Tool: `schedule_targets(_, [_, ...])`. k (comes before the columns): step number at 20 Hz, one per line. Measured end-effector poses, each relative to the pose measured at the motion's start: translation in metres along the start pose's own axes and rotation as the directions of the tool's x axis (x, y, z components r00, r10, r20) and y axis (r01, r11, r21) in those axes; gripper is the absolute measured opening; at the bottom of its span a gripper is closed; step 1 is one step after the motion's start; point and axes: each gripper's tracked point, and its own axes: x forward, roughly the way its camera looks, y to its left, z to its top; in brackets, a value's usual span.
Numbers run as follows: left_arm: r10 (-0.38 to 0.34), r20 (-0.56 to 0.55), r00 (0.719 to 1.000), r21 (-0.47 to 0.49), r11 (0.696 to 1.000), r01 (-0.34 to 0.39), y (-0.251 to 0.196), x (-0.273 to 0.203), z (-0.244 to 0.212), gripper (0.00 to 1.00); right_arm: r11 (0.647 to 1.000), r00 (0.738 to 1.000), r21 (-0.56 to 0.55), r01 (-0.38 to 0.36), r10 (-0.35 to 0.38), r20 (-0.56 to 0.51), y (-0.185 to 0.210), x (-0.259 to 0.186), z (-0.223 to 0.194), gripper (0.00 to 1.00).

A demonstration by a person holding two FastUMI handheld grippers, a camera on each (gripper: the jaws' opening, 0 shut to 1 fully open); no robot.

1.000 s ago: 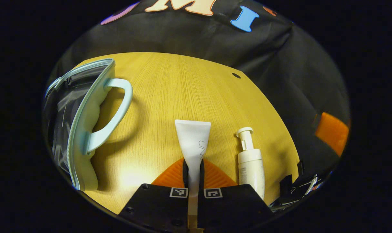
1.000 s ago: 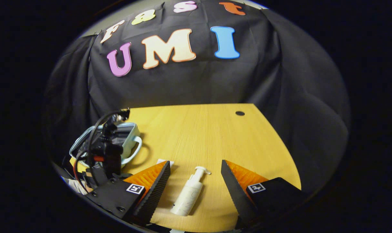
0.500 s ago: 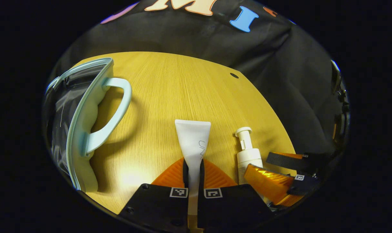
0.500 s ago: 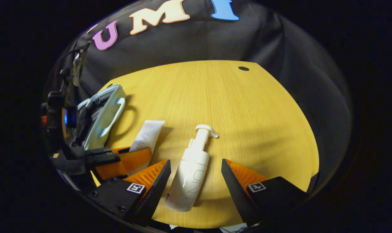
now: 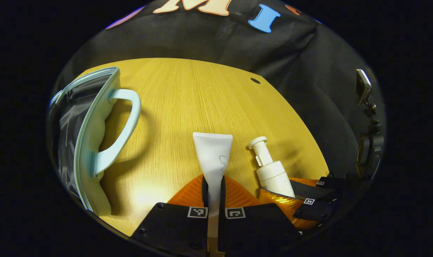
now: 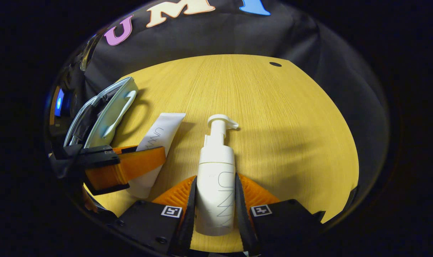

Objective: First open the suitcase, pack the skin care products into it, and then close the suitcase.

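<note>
Left gripper view
- left gripper (image 5: 213, 187): pinching the flat white tube (image 5: 213, 157) between ribbed orange fingers, exactly as half a second ago.
- tube: lying on the wooden table (image 5: 202, 96), long axis running straight away, crimped wide end pointing far.
- pump bottle (image 5: 270, 169): lying just right of the tube, nozzle pointing away and tilting slightly left, now leaning more than before.
- right gripper (image 5: 291, 200): closing on the bottle's body, having moved in since a second ago.
- suitcase (image 5: 91, 142): sitting open at left, pale blue shell, curved handle, dark lining.

Right gripper view
- right gripper (image 6: 214, 194): squeezing the smooth cylindrical bottle (image 6: 216, 178); spread wide half a second earlier.
- bottle: long axis running away, pump head far.
- tube (image 6: 155, 142): slanting up-right, held in the left gripper (image 6: 130, 167).
- suitcase (image 6: 105, 114): resting at far left.
</note>
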Motion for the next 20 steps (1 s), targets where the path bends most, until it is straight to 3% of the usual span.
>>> schedule_targets(9, [0.094,0.087,0.992,-0.008,0.996,-0.094,0.004,-0.032,0.047,0.02,0.989,0.990,0.057,-0.137,0.135,0.048,0.002,-0.001,0.003,0.53])
schedule_targets(12, [0.125,0.135,0.983,-0.021,0.992,-0.123,0.021,-0.060,0.070,0.02,0.988,0.990,0.066,-0.139,0.136,0.039,-0.003,-0.002,0.004,0.53])
schedule_targets(20, [0.219,0.091,0.971,-0.070,0.975,-0.213,0.141,-0.110,0.073,0.02,0.985,0.989,0.142,-0.100,0.083,0.120,0.022,-0.011,0.041,0.52])
